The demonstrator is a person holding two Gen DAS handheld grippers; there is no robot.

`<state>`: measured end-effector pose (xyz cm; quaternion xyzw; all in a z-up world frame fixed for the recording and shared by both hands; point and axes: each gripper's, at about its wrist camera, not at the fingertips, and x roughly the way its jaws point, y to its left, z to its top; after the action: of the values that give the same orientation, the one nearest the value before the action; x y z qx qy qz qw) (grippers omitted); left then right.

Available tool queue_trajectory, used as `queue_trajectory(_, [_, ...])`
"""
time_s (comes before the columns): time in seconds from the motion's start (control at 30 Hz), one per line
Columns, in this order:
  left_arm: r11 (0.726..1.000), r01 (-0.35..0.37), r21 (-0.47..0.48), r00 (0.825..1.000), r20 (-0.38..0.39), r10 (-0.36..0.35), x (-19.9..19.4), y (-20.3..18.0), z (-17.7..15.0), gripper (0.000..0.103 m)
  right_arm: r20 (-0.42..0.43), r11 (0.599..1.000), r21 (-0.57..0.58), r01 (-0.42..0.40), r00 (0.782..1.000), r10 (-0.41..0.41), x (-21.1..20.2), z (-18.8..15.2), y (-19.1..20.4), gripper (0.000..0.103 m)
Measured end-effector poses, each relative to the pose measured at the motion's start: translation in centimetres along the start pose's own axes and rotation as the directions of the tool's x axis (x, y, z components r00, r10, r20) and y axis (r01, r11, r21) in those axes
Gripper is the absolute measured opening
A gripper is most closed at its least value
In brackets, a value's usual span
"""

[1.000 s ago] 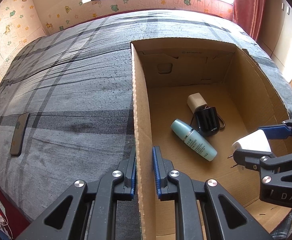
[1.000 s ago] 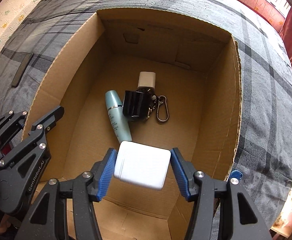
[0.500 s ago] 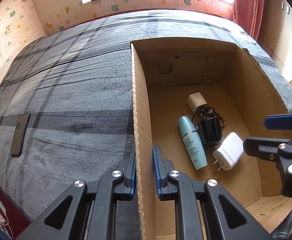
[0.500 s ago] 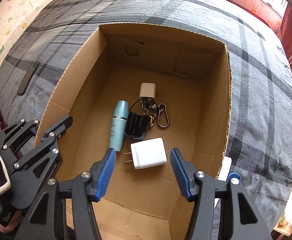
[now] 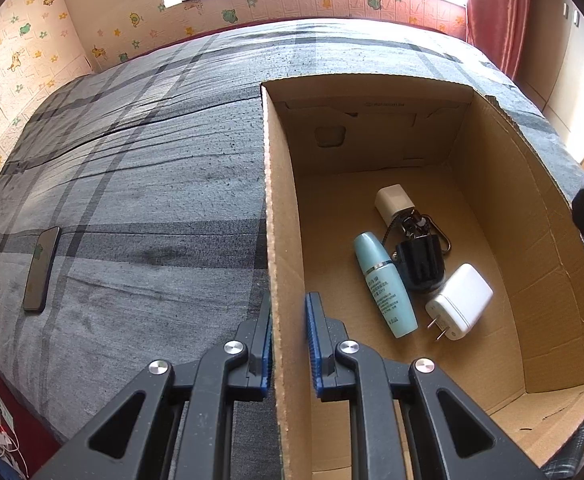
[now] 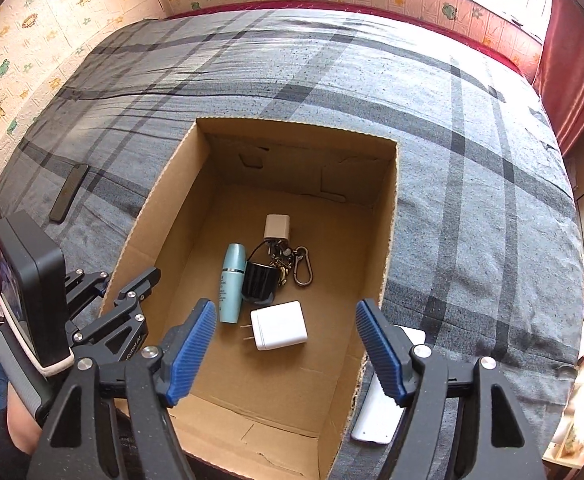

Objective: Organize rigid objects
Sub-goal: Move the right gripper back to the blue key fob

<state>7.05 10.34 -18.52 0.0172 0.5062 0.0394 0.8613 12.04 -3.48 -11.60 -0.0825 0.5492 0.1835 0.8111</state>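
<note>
An open cardboard box (image 5: 280, 216) (image 6: 388, 216) sits on a grey plaid bed. On its floor lie a white plug charger (image 5: 460, 300) (image 6: 280, 325), a teal bottle (image 5: 384, 284) (image 6: 231, 282), a black key case with keys and a carabiner (image 5: 420, 258) (image 6: 258, 282), and a small beige adapter (image 5: 392, 202) (image 6: 277, 227). My left gripper (image 5: 288, 344) is shut on the box's left wall. My right gripper (image 6: 286, 354) is open and empty, above the box's near end over the white charger.
A dark phone (image 5: 41, 268) (image 6: 69, 192) lies on the bed left of the box. A white flat device (image 6: 380, 400) lies by the box's near right corner. Patterned walls and a red curtain (image 6: 572, 60) border the bed.
My right gripper opened and let the white charger drop into the box beside the teal bottle, then rose and pulled back. The left gripper has kept its hold on the box wall.
</note>
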Motion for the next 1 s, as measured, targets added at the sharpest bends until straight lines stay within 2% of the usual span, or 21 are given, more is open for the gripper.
queue_trajectory(0.17, [1.0, 0.0, 0.0, 1.0, 0.0, 0.0, 0.0, 0.0, 0.0, 0.017, 0.036, 0.999, 0.039, 0.015, 0.999, -0.016, -1.4, -0.2, -2.4, 0.098])
queue_trajectory(0.3, [1.0, -0.002, 0.002, 1.0, -0.001, 0.002, 0.0, 0.0, 0.0, 0.017, 0.054, 0.995, 0.088, 0.039, 0.998, -0.044, -2.1, -0.6, -4.9, 0.103])
queue_trajectory(0.63, [1.0, -0.004, 0.004, 1.0, -0.001, 0.004, 0.0, 0.0, 0.1, 0.017, 0.036, 0.967, 0.188, 0.172, 0.983, -0.182, -1.7, -2.7, -11.4, 0.103])
queue_trajectory(1.0, [1.0, -0.004, 0.005, 1.0, -0.001, 0.004, 0.0, -0.1, 0.1, 0.017, -0.055, 0.937, 0.295, 0.188, 0.982, -0.18, 1.7, -6.2, -15.7, 0.1])
